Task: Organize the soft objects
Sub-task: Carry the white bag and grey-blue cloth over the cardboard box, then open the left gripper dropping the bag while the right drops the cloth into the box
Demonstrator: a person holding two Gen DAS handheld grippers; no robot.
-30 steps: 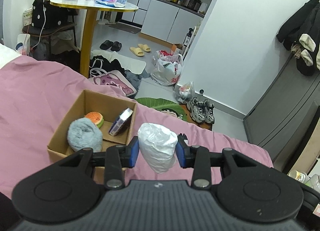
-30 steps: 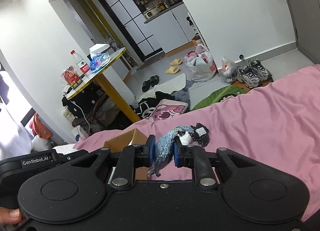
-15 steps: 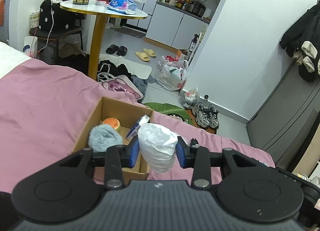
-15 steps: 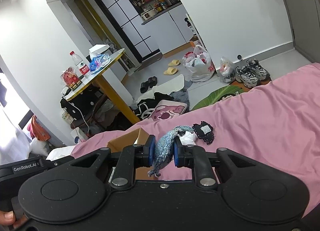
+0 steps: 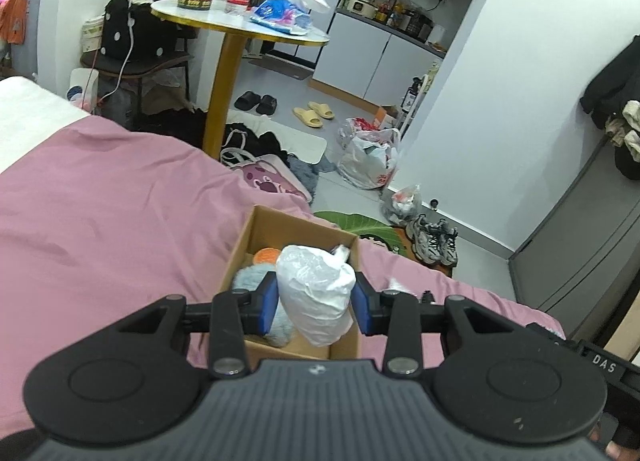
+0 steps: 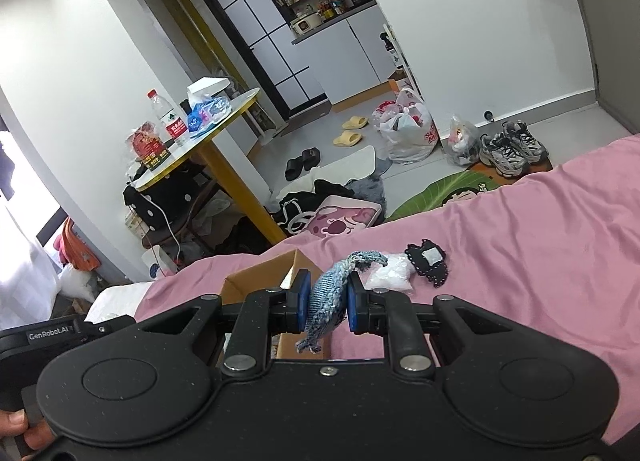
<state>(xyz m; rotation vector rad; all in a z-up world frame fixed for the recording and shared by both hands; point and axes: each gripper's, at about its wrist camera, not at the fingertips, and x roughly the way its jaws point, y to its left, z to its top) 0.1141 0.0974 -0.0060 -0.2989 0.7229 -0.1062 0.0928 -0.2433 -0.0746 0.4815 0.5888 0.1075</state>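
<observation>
My left gripper (image 5: 315, 306) is shut on a white plastic bag bundle (image 5: 316, 293) and holds it over the open cardboard box (image 5: 256, 237) on the pink bed. In the box lie a grey-blue fluffy ball (image 5: 250, 281) and an orange soft toy (image 5: 266, 255). My right gripper (image 6: 325, 303) is shut on a blue knitted cloth (image 6: 332, 293), just right of the box (image 6: 260, 281). A small white bag (image 6: 388, 275) and a black patch (image 6: 428, 263) lie on the bedspread beyond it.
The pink bedspread (image 5: 100, 213) covers the bed; its edge drops to the floor ahead. A round yellow-legged table (image 5: 240, 25) with a bottle and snacks stands beyond. Bags, slippers and sneakers (image 5: 434, 239) litter the floor.
My left gripper has moved left with the white bag, from beside the box to over it. My right gripper has held the blue cloth and shifted slightly.
</observation>
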